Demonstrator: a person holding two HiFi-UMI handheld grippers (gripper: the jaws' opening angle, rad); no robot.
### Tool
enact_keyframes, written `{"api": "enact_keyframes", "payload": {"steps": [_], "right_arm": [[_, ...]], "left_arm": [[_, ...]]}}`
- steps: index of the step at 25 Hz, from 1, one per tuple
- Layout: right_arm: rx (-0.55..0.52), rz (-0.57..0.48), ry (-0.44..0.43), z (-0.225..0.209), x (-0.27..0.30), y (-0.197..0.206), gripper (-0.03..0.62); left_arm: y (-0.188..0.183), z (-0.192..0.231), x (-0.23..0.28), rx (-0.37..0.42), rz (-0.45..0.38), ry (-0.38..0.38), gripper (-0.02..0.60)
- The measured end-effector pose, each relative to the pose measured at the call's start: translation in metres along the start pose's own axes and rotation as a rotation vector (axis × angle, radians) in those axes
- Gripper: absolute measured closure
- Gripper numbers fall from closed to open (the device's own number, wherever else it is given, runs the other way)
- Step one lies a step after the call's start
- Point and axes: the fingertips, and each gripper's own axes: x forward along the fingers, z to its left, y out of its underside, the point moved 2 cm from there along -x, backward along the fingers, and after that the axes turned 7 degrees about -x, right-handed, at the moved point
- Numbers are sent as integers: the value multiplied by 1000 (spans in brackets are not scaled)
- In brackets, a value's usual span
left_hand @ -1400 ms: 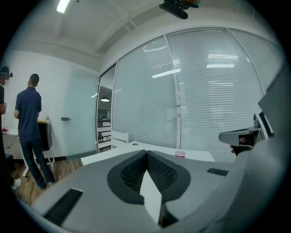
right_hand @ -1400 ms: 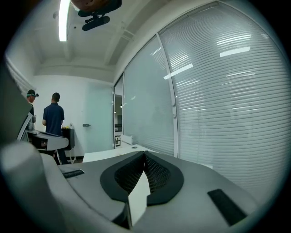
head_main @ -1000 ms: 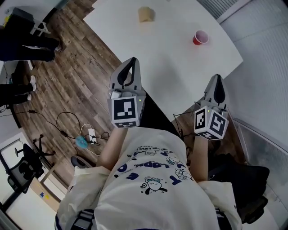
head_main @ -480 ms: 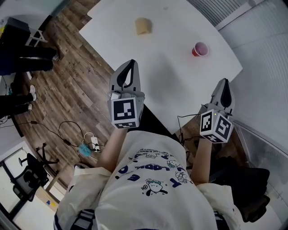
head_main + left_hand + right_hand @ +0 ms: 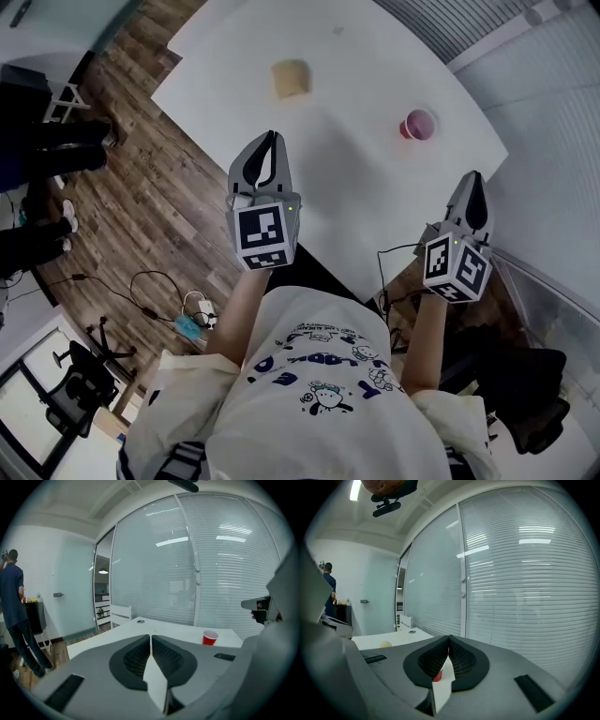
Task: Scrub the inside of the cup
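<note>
A red cup (image 5: 418, 125) stands upright on the white table (image 5: 356, 178), far right side. A tan sponge (image 5: 292, 78) lies further back and to the left. My left gripper (image 5: 265, 141) hovers over the table's near edge, well short of both. Its jaws have just parted by a sliver, but the tips still meet with nothing between them. My right gripper (image 5: 472, 178) hangs off the table's right corner, shut and empty. The left gripper view shows the cup (image 5: 210, 637) beyond my left gripper (image 5: 150, 635). Past my right gripper (image 5: 449, 637), the cup (image 5: 437, 676) peeks through below the tips.
Wooden floor (image 5: 159, 197) lies left of the table, with cables and a plug strip (image 5: 187, 305) and an office chair (image 5: 80, 394). A person (image 5: 11, 602) stands at the far left by a counter. A glass wall with blinds (image 5: 211, 564) runs behind the table.
Both grippers have moved forward toward the table, and the table, cup and sponge now sit lower and nearer in the head view. Neither gripper has taken hold of anything.
</note>
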Motion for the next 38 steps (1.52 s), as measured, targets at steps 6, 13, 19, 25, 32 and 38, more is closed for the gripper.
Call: {"api": "enact_keyframes", "payload": {"steps": [6, 13, 19, 25, 32, 38], "right_arm": [[2, 29, 19, 0, 14, 5, 594], [6, 73, 11, 10, 33, 19, 594], [12, 91, -5, 18, 46, 27, 594], [5, 112, -15, 22, 56, 34, 594], [11, 137, -41, 30, 57, 39, 594], [7, 156, -53, 33, 63, 44, 594]], "left_arm": [[-1, 4, 33, -46, 22, 10, 522], [5, 11, 62, -74, 61, 3, 518], [18, 16, 81, -101, 98, -14, 486], [31, 17, 100, -118, 139, -33, 446], [44, 11, 120, -150, 185, -50, 394], [58, 15, 139, -164, 227, -88, 339]]}}
